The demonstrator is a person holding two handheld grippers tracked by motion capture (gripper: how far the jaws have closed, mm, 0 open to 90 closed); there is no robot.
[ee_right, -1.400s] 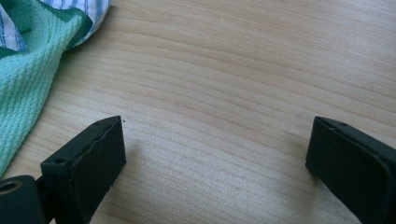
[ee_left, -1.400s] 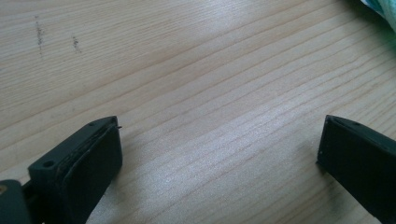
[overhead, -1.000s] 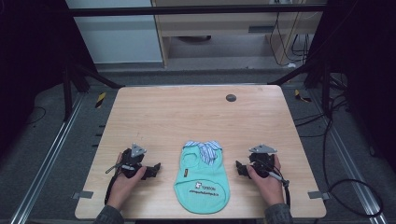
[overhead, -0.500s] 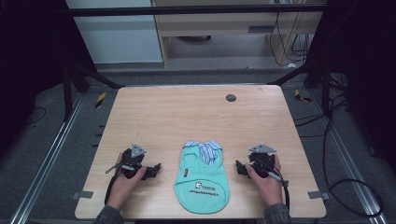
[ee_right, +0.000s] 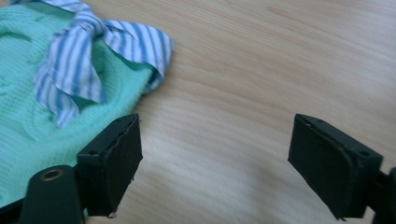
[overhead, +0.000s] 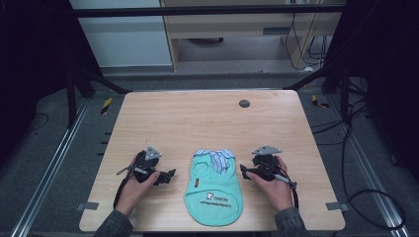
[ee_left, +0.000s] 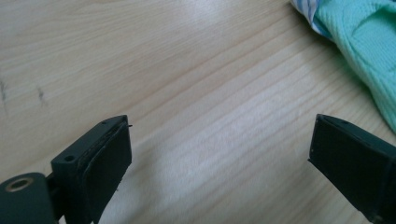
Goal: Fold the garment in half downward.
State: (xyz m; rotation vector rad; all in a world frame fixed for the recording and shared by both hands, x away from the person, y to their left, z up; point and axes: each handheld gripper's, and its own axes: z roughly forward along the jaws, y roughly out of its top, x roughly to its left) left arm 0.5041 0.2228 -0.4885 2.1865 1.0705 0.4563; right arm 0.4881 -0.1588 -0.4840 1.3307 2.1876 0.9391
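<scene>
A small mint-green pet shirt (overhead: 215,190) with a blue-and-white striped collar (overhead: 214,157) lies flat near the table's front edge. My left gripper (overhead: 168,176) is just left of it, jaws pointing at the shirt. In the left gripper view the gripper (ee_left: 219,154) stands open over bare wood, the shirt's edge (ee_left: 369,42) at the upper right. My right gripper (overhead: 245,171) is just right of the shirt. In the right gripper view it (ee_right: 217,149) is open, its left jaw over the green knit (ee_right: 42,121) below the collar (ee_right: 84,60). Both pairs of jaws have just been closing a little, with nothing between them.
The wooden table (overhead: 207,118) stretches away behind the shirt. A small dark round spot (overhead: 244,103) sits near its far edge. Dark frame legs and cables surround the table on the floor.
Both hands have risen slightly and shifted a little away from the front edge. The shirt has not moved.
</scene>
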